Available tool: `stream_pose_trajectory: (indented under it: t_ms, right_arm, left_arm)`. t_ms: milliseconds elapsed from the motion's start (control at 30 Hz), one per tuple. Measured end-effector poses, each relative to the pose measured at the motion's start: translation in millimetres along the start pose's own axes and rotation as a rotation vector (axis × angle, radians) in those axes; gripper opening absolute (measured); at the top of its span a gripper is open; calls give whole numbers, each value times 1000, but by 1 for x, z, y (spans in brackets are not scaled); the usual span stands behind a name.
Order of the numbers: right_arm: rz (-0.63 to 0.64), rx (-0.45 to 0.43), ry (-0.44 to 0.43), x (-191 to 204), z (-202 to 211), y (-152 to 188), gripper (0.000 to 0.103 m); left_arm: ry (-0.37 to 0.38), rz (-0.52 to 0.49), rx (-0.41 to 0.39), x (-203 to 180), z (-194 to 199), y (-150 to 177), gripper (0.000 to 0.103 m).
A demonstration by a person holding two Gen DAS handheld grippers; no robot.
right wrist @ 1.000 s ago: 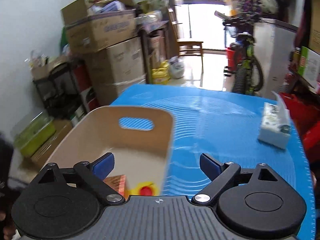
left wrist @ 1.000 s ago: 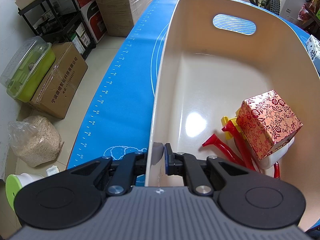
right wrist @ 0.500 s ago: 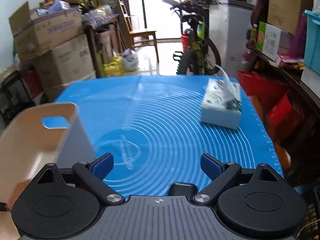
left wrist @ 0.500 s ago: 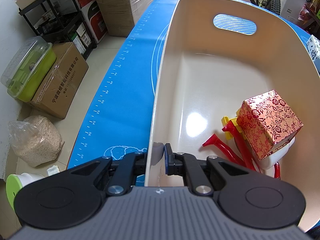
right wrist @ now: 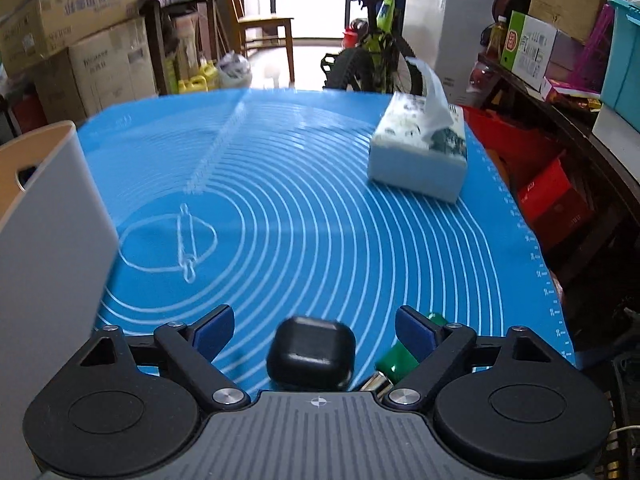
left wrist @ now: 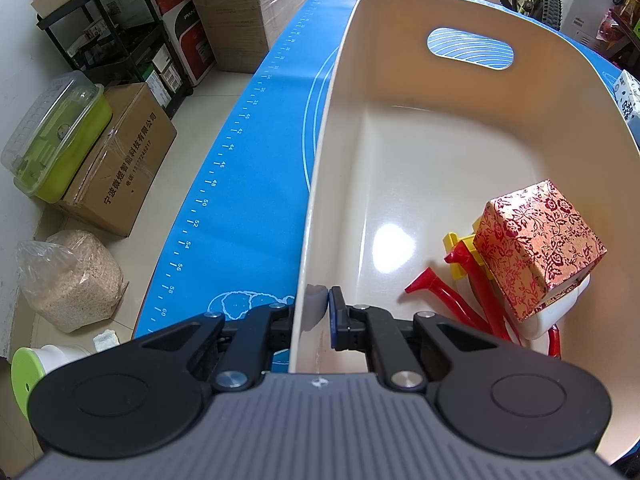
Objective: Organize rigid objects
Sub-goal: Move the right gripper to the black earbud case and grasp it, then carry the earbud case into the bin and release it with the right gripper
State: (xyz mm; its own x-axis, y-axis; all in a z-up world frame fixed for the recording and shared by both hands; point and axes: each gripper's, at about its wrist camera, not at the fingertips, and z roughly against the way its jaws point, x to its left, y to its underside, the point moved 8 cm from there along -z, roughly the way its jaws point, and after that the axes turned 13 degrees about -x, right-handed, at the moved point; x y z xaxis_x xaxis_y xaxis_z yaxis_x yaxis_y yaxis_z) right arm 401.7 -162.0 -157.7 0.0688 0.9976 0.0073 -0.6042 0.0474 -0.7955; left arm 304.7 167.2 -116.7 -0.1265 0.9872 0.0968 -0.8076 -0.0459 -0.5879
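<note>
Left wrist view: cream basket (left wrist: 400,152) on blue mat (left wrist: 248,184), with handle cutout in the far wall. Left gripper (left wrist: 318,304) clamped on the near-left wall of the basket, jaws together across the rim, one finger outside, one inside. Inside, at near right: red-and-gold patterned box (left wrist: 538,240) tilted atop a white object (left wrist: 560,310), red and yellow plastic pieces (left wrist: 460,280) just beside and partly beneath. Beyond the mat edge, on the floor: cardboard carton (left wrist: 116,164), green lidded container (left wrist: 52,140), bag of grain (left wrist: 68,276).

Right wrist view: right gripper (right wrist: 314,330) with jaws wide apart, holding nothing, above the mat (right wrist: 320,208). Between the fingers, close to the camera: black rounded case (right wrist: 311,354) on the mat; just right of it, a green cylindrical item (right wrist: 402,360), partly hidden, possibly with a metal end. Basket wall (right wrist: 48,240) at far left. Tissue box (right wrist: 420,152) well apart, toward the far right of the mat. Bicycle (right wrist: 372,56) behind the table.
</note>
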Motion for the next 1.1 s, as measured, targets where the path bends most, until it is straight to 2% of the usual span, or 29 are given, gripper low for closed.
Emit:
stream_pose_trajectory:
  t_ms: [367,467,533,867,1100]
  right_arm:
    - [-28,65,4,-2,-8,17,76]
    - [-23,59,7,0,-8,18,66]
    - [-17,49,6,1,-7,17,55]
    - [-10,40,32,2,2,8,55]
    - [-20,-72,-44,24,41,-25,55]
  left_arm:
    - [-2,-1,0,0,0,0,12]
    - [-2,-1,0,0,0,0,12]
    - [-2,-1,0,0,0,0,12]
    - [-2,-1,-1,0,0,0,12]
    - [-1,0,0,0,-1,0,12]
